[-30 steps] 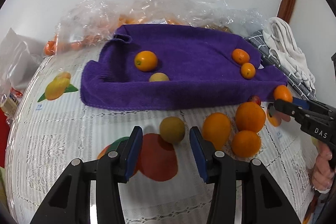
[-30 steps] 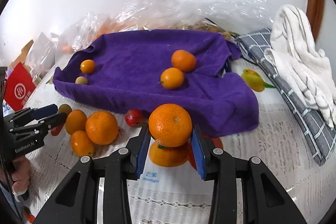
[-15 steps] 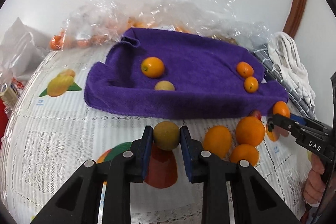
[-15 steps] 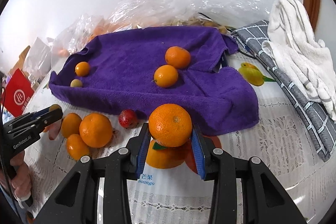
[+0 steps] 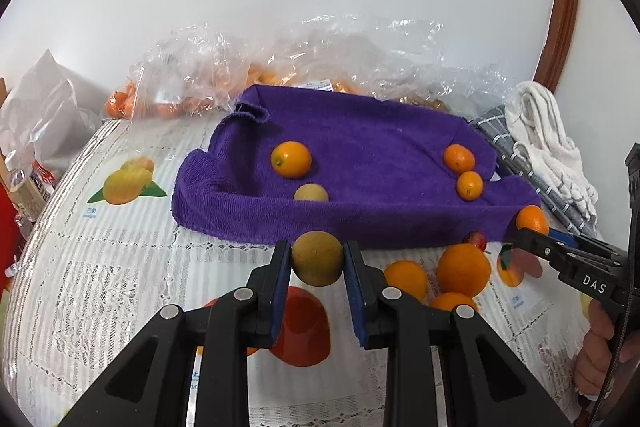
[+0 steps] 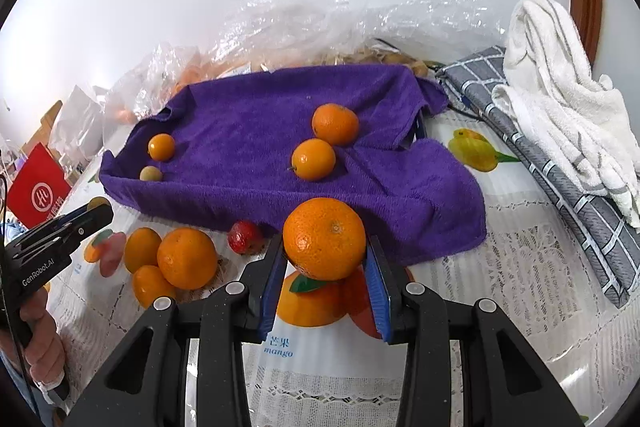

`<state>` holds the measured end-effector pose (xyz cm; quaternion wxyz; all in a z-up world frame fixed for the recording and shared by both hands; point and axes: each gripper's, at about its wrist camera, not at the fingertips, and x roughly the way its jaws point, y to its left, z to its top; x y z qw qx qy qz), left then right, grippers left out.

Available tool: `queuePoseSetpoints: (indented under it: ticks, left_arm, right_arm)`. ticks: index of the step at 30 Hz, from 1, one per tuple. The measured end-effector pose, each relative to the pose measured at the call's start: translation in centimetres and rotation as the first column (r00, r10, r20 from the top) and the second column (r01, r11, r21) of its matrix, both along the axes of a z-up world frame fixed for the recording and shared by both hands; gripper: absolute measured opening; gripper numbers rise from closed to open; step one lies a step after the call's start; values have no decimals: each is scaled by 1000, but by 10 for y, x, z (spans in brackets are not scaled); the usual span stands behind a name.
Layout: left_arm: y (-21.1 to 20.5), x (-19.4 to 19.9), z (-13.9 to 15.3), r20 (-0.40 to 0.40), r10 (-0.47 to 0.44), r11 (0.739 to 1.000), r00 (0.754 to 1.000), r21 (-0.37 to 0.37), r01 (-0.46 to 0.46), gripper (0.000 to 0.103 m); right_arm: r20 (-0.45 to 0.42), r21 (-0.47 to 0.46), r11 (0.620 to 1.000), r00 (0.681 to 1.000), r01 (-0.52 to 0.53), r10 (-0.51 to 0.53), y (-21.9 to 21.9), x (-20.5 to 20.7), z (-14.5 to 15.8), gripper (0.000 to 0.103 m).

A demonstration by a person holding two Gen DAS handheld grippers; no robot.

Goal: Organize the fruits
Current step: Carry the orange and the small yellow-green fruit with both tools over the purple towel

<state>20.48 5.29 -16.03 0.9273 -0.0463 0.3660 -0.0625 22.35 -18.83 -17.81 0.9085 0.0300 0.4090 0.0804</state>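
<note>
Two fruits are in hand at once. The left gripper [image 5: 317, 259] is clenched on a brown-green fruit [image 5: 317, 258], pads on its two sides, fruit lifted just off the tablecloth [image 5: 100, 267] in front of the near edge of the purple towel [image 5: 360, 139]. The right gripper [image 6: 325, 255] is clamped on a large orange [image 6: 324, 243], also clear of the cloth, near the towel's near edge towards its right corner.

On the towel: a small orange [image 5: 291, 159] and a pale round fruit [image 5: 311, 193] towards the left side, two small oranges [image 5: 464, 169] towards the right side. It looks like a sort by kind or by side, though the rule cannot be confirmed. Loose on the tablecloth in front of the near edge: three oranges [image 6: 172, 263] in a touching cluster and one red fruit [image 6: 245, 237] by the towel's hem.

Judgement on the step: carry each fruit over the raised near fold of the towel, not through it, since the fold stands up like a low wall. Lower until the fruit touches the pile, then open slowly; round fruit will roll, and the towel sags towards its middle. Set the brown-green one just beside the pale one, the orange near the right-hand pair. Keep the two grippers well apart to avoid a clash over the centre.
</note>
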Motion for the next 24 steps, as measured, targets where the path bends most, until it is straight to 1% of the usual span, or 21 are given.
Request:
queuePoseSetpoints:
  ticks: [14, 18, 24]
  left_arm:
    - [1, -4, 6, 52, 27, 1000, 998, 11, -27, 25]
    - [4, -6, 10, 75, 36, 999, 997, 2, -37, 25]
    - [8, -8, 14, 100, 50, 999, 994, -4, -50, 25]
  right_arm:
    - [69, 32, 999, 997, 25, -27, -10, -5, 13, 38]
    - [88, 44, 998, 995, 34, -38, -14, -7, 16, 38]
    - [110, 35, 998, 993, 49, -52, -17, -9, 21, 38]
